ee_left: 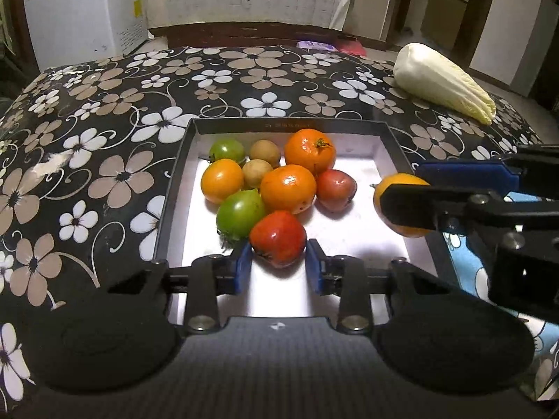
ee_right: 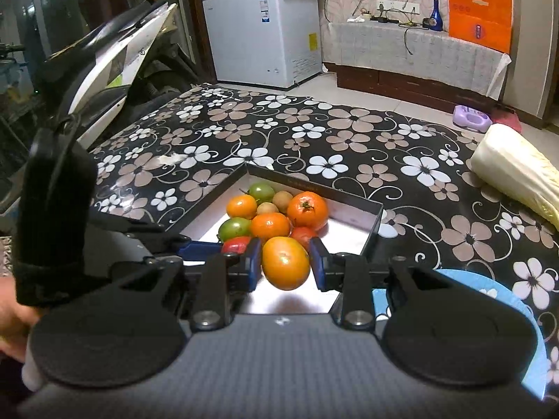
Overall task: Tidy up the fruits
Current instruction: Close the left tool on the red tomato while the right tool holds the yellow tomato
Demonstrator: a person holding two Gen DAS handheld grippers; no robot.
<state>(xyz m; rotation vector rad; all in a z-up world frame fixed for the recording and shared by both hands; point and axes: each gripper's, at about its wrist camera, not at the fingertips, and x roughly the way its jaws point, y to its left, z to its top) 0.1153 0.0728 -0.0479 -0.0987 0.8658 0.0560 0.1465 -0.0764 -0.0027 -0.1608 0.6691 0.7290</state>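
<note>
On the left side of the shallow box (ee_left: pixel 174 188), which sits on the flower-patterned desk (ee_left: pixel 115 118), the fruits are bunched in a cluster: two green ones, several orange ones, two small brown ones and two red ones. The red fruit (ee_left: pixel 277 239) is the nearest of the cluster, lying at its near edge, touching the green fruit (ee_left: pixel 239 213) on its left and the orange one behind it.

The left gripper (ee_left: pixel 278 264) comes at that red fruit from the near side. Its jaws stand narrow, one blue pad on each flank of the fruit and right at its skin; they look closed on it, though the fruit rests on the box floor. The fruit is roundish, with no clear long axis, so the grip line runs left to right across it. I judge that lifting it straight up and toward the near side would clear the green neighbour.

Further right, the right gripper (ee_right: pixel 285 262) holds an orange fruit (ee_right: pixel 285 262) clamped between its jaws, hanging above the right part of the box, clear of the white floor, with its shadow below. In the left wrist view this fruit sits right of the cluster, apart from it.

At the far right of the desk lies a Chinese cabbage (ee_left: pixel 443 82), well apart from the box.
</note>
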